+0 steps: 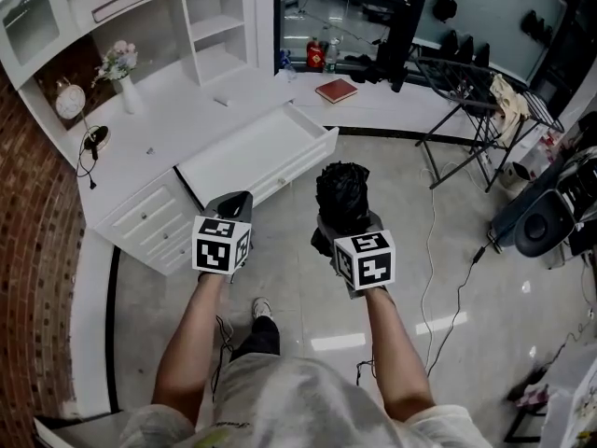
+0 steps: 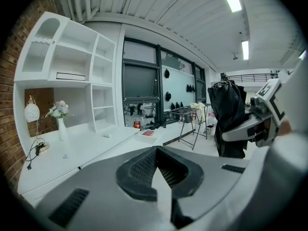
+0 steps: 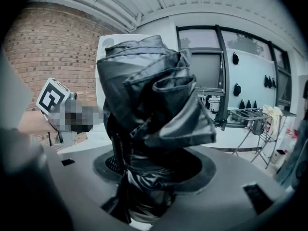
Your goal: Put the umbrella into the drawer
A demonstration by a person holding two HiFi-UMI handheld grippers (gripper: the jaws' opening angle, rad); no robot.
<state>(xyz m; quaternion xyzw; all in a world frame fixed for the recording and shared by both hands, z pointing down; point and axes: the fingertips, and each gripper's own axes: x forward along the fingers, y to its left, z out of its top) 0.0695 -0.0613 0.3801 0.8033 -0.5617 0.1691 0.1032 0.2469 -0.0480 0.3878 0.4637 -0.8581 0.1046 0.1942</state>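
Observation:
A folded black umbrella [image 1: 342, 192] stands upright in my right gripper [image 1: 347, 224], which is shut on its lower part. In the right gripper view the umbrella [image 3: 149, 95] fills the middle, and the right gripper [image 3: 147, 174] clamps its base. The white desk's drawer [image 1: 254, 153] is pulled open and looks empty, up and to the left of the umbrella. My left gripper [image 1: 235, 202] hangs in front of the drawer, shut with nothing in it. In the left gripper view the left gripper [image 2: 156, 150] has its jaws together, and the umbrella [image 2: 228, 114] shows at the right.
On the white desk [image 1: 159, 129] stand a flower vase [image 1: 121, 68] and a round clock [image 1: 70, 101], with shelves behind. A red book [image 1: 336, 90] lies on the low ledge. A drying rack [image 1: 471, 101] and a floor cable [image 1: 431, 250] are at the right.

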